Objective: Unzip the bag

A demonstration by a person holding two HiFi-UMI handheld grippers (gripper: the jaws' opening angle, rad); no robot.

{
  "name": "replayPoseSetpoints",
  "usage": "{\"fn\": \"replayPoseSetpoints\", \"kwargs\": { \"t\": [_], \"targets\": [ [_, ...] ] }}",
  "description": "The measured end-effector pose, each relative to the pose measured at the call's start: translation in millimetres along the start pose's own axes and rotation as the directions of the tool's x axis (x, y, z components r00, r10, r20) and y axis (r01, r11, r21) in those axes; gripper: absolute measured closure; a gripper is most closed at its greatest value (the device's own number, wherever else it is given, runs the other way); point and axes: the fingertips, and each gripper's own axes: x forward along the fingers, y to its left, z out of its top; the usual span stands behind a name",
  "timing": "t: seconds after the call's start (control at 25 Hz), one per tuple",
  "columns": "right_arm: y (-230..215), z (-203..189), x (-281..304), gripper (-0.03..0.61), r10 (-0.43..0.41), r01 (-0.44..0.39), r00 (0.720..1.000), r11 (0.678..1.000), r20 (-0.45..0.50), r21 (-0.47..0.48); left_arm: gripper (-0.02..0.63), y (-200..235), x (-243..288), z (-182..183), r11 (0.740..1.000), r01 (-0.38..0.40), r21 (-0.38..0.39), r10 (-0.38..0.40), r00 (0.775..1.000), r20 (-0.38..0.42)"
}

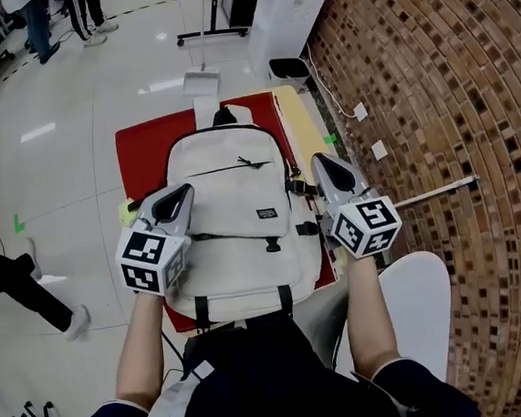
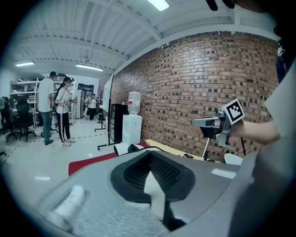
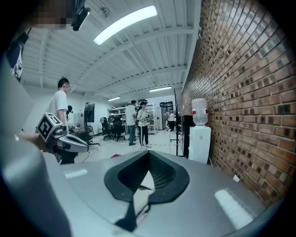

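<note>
A cream backpack [image 1: 239, 219] lies flat on a red mat [image 1: 145, 150] in the head view, its black handle at the far end and a dark zipper line with a pull [image 1: 249, 164] across its upper front. My left gripper [image 1: 182, 196] hovers over the bag's left edge, jaws shut and empty. My right gripper [image 1: 323, 163] hangs by the bag's right edge near a black strap buckle [image 1: 299, 188], also shut and empty. In the left gripper view the jaws [image 2: 150, 155] meet, with the bag's top [image 2: 134, 148] just beyond.
A brick wall [image 1: 433, 95] runs along the right. A white water dispenser [image 1: 283, 13] stands beyond the mat, with a dark bin [image 1: 289, 67] beside it. A white seat [image 1: 416, 303] sits at my right. Several people stand far off in the workshop [image 2: 55, 109].
</note>
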Motion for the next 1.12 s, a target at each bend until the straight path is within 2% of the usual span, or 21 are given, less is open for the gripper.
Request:
{"fn": "replayPoseSetpoints", "kwargs": {
  "t": [0.24, 0.4, 0.68, 0.8, 0.84, 0.92, 0.96, 1.0, 1.08, 1.12],
  "targets": [
    [-31.1, -35.9, 17.9, 0.574, 0.071, -0.070, 0.995, 0.997, -0.067, 0.025, 0.615, 0.1, 18.3, -1.3, 0.998, -0.061, 0.022, 0.063, 0.996, -0.059],
    [-43.0, -55.5, 22.3, 0.574, 0.098, -0.095, 0.989, 0.995, -0.107, 0.037, 0.615, -5.7, 31.8, -2.7, 0.998, -0.067, 0.020, 0.068, 0.995, -0.069],
    [-38.6, -71.4, 31.2, 0.574, 0.120, -0.114, 0.983, 0.992, -0.142, 0.051, 0.615, 2.4, 42.0, -17.1, 0.999, -0.054, -0.004, 0.053, 0.992, -0.110],
    [-17.5, -70.9, 32.8, 0.574, 0.189, -0.182, 0.974, 0.981, -0.129, 0.060, 0.615, 6.9, 40.9, -19.9, 0.999, -0.040, -0.012, 0.039, 0.994, -0.105],
    [-5.8, -72.6, 31.6, 0.574, 0.224, -0.217, 0.965, 0.974, -0.133, 0.065, 0.615, 4.3, 38.8, -21.7, 1.000, -0.014, -0.009, 0.013, 0.995, -0.104],
    [20.0, -72.8, 28.3, 0.473, 0.298, -0.292, 0.944, 0.954, -0.143, 0.063, 0.613, -8.4, 34.4, -23.3, 0.996, 0.094, 0.010, -0.092, 0.990, -0.108],
    [31.7, -71.6, 26.0, 0.461, 0.327, -0.323, 0.933, 0.945, -0.149, 0.052, 0.561, -18.4, 31.3, -24.6, 0.984, 0.174, 0.032, -0.169, 0.978, -0.119],
    [41.6, -70.4, 23.4, 0.453, 0.348, -0.347, 0.924, 0.937, -0.156, 0.038, 0.456, -29.5, 26.8, -27.9, 0.963, 0.263, 0.062, -0.252, 0.958, -0.138],
    [57.2, -70.0, 18.2, 0.453, 0.376, -0.378, 0.911, 0.926, -0.169, 0.018, 0.408, -49.7, 14.4, -38.3, 0.902, 0.416, 0.120, -0.387, 0.898, -0.208],
    [63.5, -70.8, 16.2, 0.453, 0.385, -0.388, 0.906, 0.921, -0.175, 0.015, 0.393, -57.5, 8.4, -44.3, 0.870, 0.470, 0.145, -0.427, 0.868, -0.254]
  ]
}}
